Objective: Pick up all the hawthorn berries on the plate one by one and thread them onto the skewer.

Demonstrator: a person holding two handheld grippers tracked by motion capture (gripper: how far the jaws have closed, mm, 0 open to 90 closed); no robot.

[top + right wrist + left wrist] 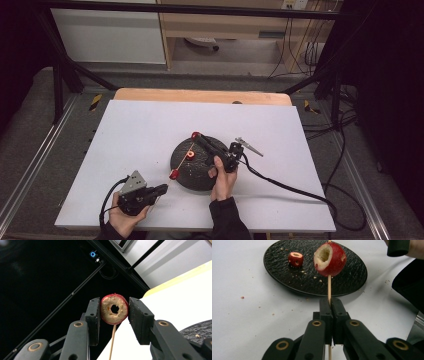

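High view. A white tabletop [150, 145] carries a round black plate [184, 172]. The left gripper [161, 189], held near the tabletop's front edge, is clenched on the near end of a thin wooden skewer [183, 163] that slants up and away over the plate. Three red cored fruits sit along the skewer: one [174, 174] just beyond the left gripper at the plate's rim, one [191, 154] over the plate's middle, and one [195, 135] at the far end, between the jaws of the right gripper [198, 137]. The right hand [223, 179] reaches in from the plate's right side.

Left gripper view. The jaws stand together, pinching the skewer [329, 288], which rises straight ahead from between them. The nearest fruit [330, 259], its pale hollow turned toward the camera, is threaded just beyond the jaw tips, apart from them. A second cored fruit [295, 259] appears farther off over the plate [352, 277], amid crumbs.

Right gripper view. The jaws grasp the cored fruit [114, 309] from both sides; its cut face with the central hole faces the camera. The skewer [112, 345] runs downward from beneath it.
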